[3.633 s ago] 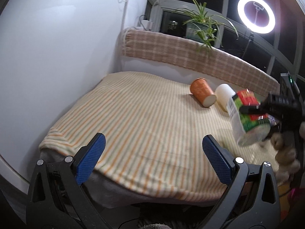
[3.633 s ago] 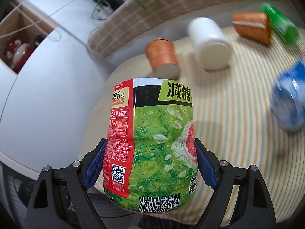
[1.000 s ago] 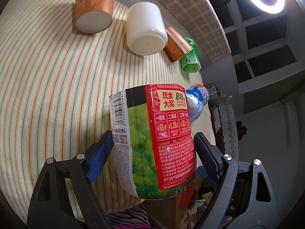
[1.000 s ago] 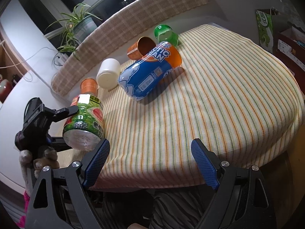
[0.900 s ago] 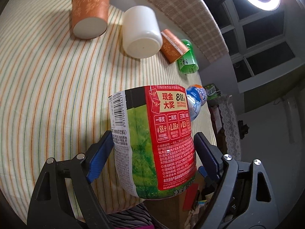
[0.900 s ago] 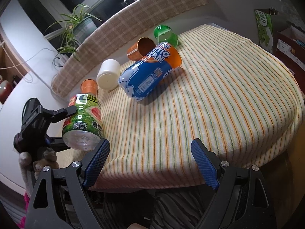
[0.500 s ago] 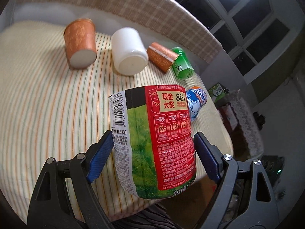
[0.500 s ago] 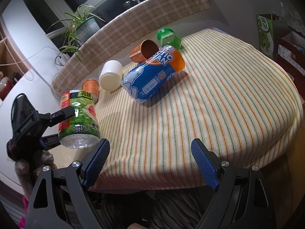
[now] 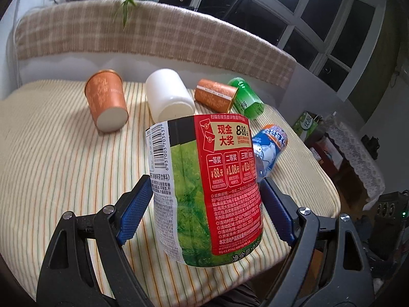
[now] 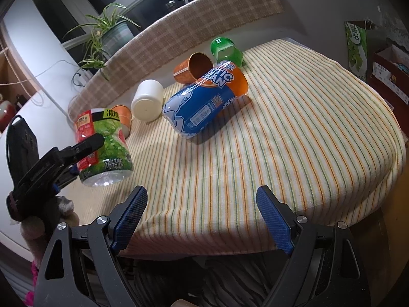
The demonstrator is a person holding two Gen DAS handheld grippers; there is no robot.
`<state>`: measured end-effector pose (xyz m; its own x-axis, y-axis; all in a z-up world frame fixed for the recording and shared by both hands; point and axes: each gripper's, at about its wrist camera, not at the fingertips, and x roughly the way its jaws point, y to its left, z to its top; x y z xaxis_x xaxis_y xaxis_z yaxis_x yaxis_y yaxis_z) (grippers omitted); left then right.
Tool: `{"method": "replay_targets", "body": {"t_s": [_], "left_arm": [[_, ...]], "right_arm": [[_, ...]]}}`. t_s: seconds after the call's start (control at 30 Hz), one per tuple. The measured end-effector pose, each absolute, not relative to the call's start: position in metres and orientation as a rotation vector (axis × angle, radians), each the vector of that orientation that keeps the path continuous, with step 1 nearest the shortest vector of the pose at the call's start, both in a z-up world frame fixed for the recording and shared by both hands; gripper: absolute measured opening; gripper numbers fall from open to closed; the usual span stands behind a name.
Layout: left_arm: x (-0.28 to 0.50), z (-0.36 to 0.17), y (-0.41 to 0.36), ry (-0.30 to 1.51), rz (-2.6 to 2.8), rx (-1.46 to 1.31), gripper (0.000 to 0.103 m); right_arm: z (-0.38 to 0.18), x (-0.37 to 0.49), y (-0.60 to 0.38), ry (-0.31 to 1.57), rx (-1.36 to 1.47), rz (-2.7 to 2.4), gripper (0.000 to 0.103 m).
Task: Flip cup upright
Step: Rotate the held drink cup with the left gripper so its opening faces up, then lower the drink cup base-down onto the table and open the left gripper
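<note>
My left gripper (image 9: 204,202) is shut on a green-and-red labelled plastic cup (image 9: 204,179), its blue pads pressing both sides. In the right wrist view this cup (image 10: 107,140) hangs close over the left edge of the striped tablecloth (image 10: 281,140), nearly upright with its clear base down, held by the left gripper (image 10: 94,143). My right gripper (image 10: 202,212) stands open and holds nothing at the table's front edge.
Several cups lie on their sides on the cloth: a blue one (image 10: 204,105), a white one (image 10: 148,99), two orange ones (image 9: 106,102) (image 9: 216,97) and a green one (image 10: 226,50). A plaid-covered ledge (image 9: 153,38) backs the table. Boxes (image 10: 383,71) stand at the right.
The cup passed from the right gripper to the left. Over the last second the left gripper has turned it from tilted to nearly upright and lowered it. The right gripper stays open.
</note>
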<state>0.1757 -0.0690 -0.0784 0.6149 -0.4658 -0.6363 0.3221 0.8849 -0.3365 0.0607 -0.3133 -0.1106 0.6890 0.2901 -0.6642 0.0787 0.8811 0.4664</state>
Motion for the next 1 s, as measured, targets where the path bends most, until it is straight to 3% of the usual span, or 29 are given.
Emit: {"method": "replay_targets", "body": {"t_s": [1.0], "left_arm": [[0.156,-0.099,-0.076,0.743,-0.450,-0.113,0.087]], "right_arm": [[-0.111,0.058,-0.304,0.823,0.483,0.148,0.088]]}}
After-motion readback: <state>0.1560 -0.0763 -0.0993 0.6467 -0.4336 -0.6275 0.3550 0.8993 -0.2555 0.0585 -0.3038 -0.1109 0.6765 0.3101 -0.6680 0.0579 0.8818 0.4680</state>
